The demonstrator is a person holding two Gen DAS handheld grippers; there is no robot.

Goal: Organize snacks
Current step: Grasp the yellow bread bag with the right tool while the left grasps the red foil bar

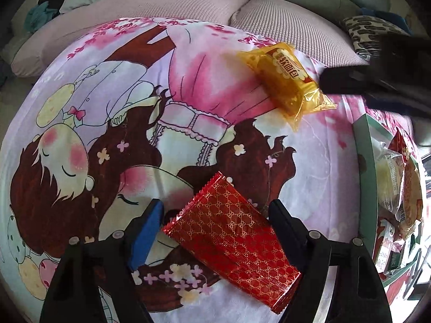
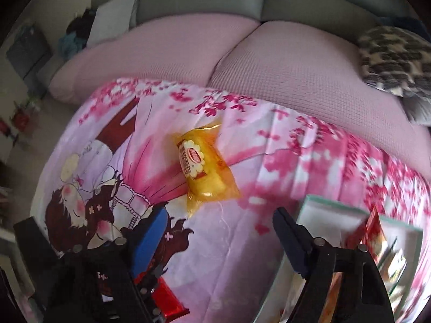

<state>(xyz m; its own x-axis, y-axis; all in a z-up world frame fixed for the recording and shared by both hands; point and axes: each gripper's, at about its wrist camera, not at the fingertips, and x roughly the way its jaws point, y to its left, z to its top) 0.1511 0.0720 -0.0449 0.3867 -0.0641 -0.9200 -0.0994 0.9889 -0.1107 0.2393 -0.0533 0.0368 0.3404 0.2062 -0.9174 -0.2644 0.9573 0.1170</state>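
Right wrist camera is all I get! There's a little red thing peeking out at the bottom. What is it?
Observer: It's a red packet with a gold pattern, lying flat on the cartoon blanket.
Operator: Is the other gripper squeezing it?
Observer: No. It lies between the left gripper's open fingers, and there is a gap between it and the blue pad.
Operator: My view of the green box is all blurry. Is anything in it?
Observer: Yes, the green box already holds several snack packets, one of them pale and see-through.
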